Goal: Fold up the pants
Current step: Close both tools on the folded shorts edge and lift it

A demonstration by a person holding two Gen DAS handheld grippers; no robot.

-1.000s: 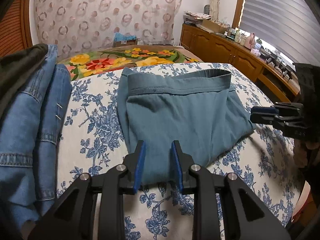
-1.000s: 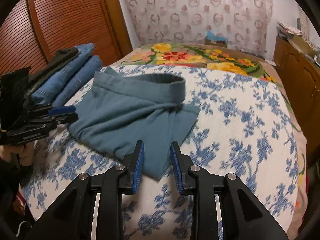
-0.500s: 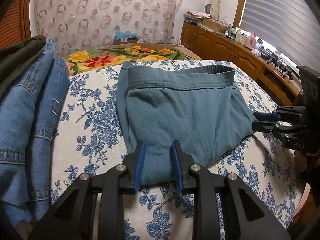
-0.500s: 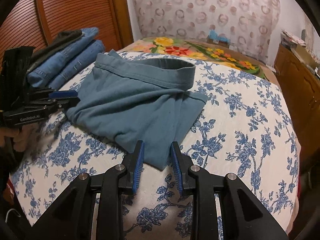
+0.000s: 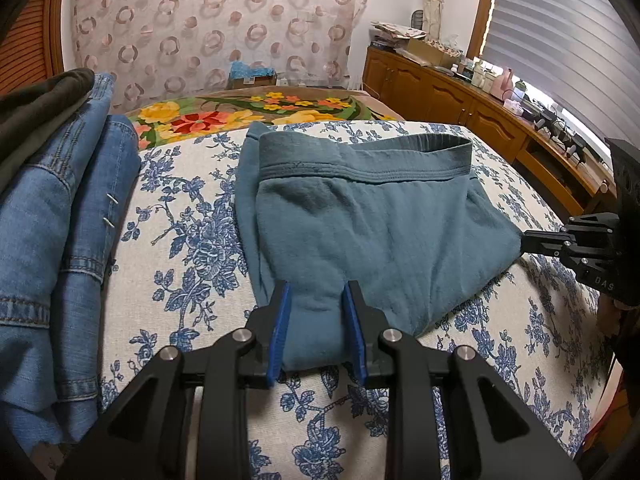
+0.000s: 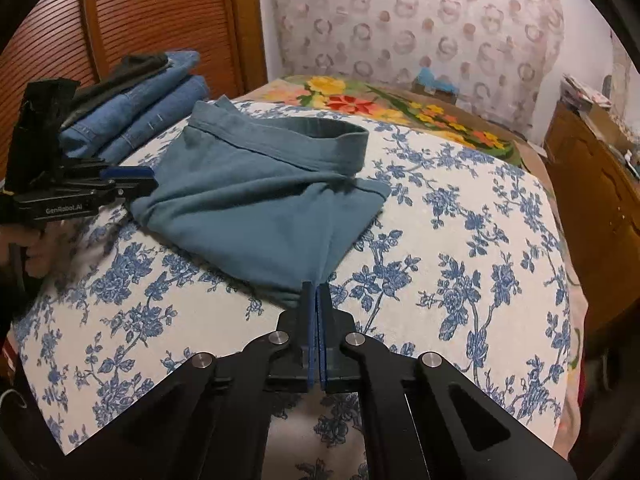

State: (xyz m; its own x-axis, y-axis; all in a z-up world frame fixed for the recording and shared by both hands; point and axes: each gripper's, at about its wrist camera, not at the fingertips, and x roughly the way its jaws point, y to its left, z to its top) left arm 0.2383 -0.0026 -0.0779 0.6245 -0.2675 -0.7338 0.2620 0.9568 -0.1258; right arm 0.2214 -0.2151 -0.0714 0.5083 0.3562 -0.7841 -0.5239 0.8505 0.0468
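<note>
I judge the teal pants (image 5: 360,236), mid-frame, mostly folded: my right gripper (image 6: 316,300) is clenched on their near corner, my left gripper (image 5: 314,320) spread around an edge, final fold remaining.

Left claw (image 5: 316,320) held low and level, blue-padded fingers (image 5: 279,330) spread apart, fabric of the pants (image 5: 360,232) lying in the gap but not pinched. Seen from the right wrist view, same left claw (image 6: 136,184) reaching in sideways from the left, gripped by a bare hand (image 6: 24,244) at the handle. Right claw (image 6: 316,312) pointing forward, blue pads pressed flat together, clamped on a corner of the pants. In the left wrist view, right claw (image 5: 528,240) entering from the right edge, tips pinching the fabric corner.
</note>
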